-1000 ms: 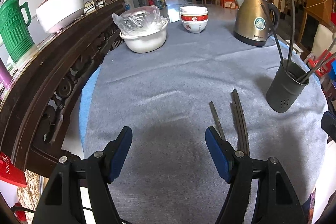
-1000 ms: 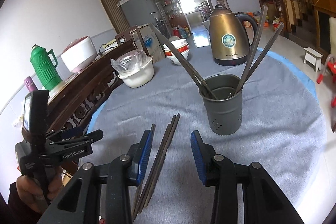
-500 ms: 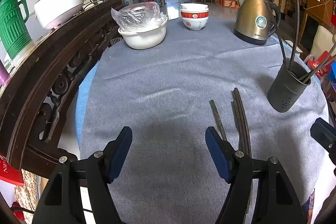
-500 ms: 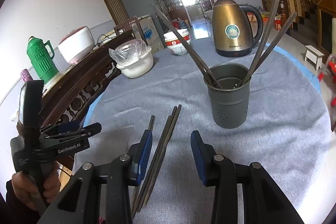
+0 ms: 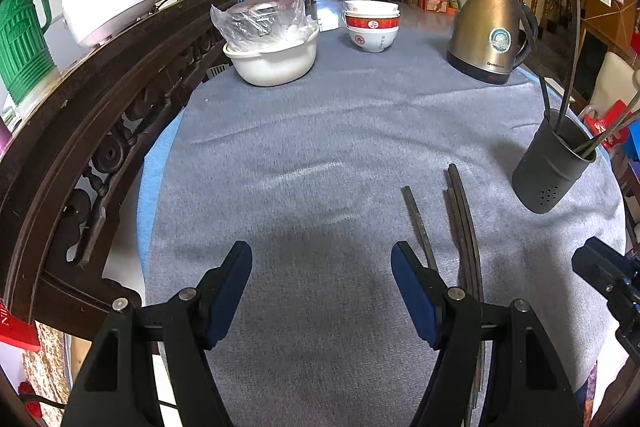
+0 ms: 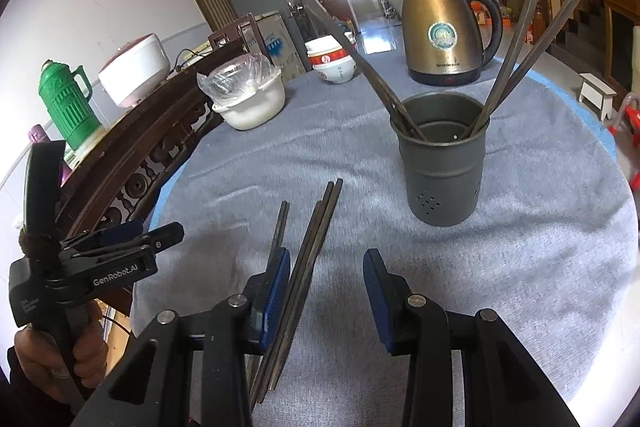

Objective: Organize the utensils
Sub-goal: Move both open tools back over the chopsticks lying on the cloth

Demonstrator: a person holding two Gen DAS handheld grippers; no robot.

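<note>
- We have the left tool (image 5: 322, 281) hanging over bare grey cloth on the tabletop (image 5: 320, 131), its blue pads spread wide with nothing between them.
- Just to its right lie the loose chopsticks (image 5: 462, 219): one single stick, then a tight bundle beside it, all flat on the cloth.
- From the right wrist view, our right tool (image 6: 326, 281) sits low over those same chopsticks (image 6: 312, 251), its pads parted to a middling gap.
- The bundle runs between the right tool's pads, close against the left pad; we cannot tell whether it touches. The single stick passes outside that pad. Nothing is pinched.
- The dark grey utensil holder (image 6: 442, 163) stands upright beyond the right tool, well apart from the loose sticks, with several chopsticks already leaning inside it.
- Behind the holder we see a gold kettle (image 6: 440, 31), a stack of red-banded bowls (image 6: 332, 63) and a white basin (image 6: 252, 107) covered in clear plastic.
- At the left edge of that view, a hand (image 6: 60, 359) grips the handle of the left tool.
- A green thermos (image 5: 22, 39) and a white rice cooker (image 5: 110, 9) sit on the carved wooden ledge beside the tabletop.
</note>
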